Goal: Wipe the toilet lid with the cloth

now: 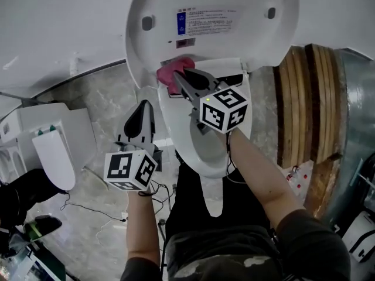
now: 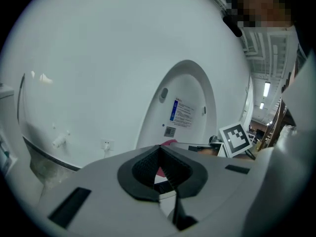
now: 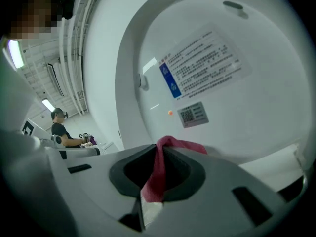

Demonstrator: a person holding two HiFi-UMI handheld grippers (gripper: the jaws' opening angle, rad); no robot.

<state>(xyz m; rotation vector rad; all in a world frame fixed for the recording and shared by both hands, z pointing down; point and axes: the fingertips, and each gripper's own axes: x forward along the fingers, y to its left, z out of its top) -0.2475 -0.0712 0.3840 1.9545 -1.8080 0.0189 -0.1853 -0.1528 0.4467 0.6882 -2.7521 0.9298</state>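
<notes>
The toilet lid (image 1: pixel 252 45) stands raised, its glossy inner face turned toward the person. The left gripper (image 1: pixel 144 105) is closed on nothing, off to the lid's left. The right gripper (image 1: pixel 178 75) is clamped on the pink cloth (image 1: pixel 169 70), bunched near the lid's lower edge. The cloth looks soft, light and limp. A pinch across a fold should suit it, leaving loose fabric to drag over the hard, slippery plastic.

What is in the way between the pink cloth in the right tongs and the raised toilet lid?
Nothing visible. The right tongs are shut on the pink cloth, which sits at the lower part of the toilet lid, with bare white surface straight ahead. The left tongs hang off to the side, clear of that path.
</notes>
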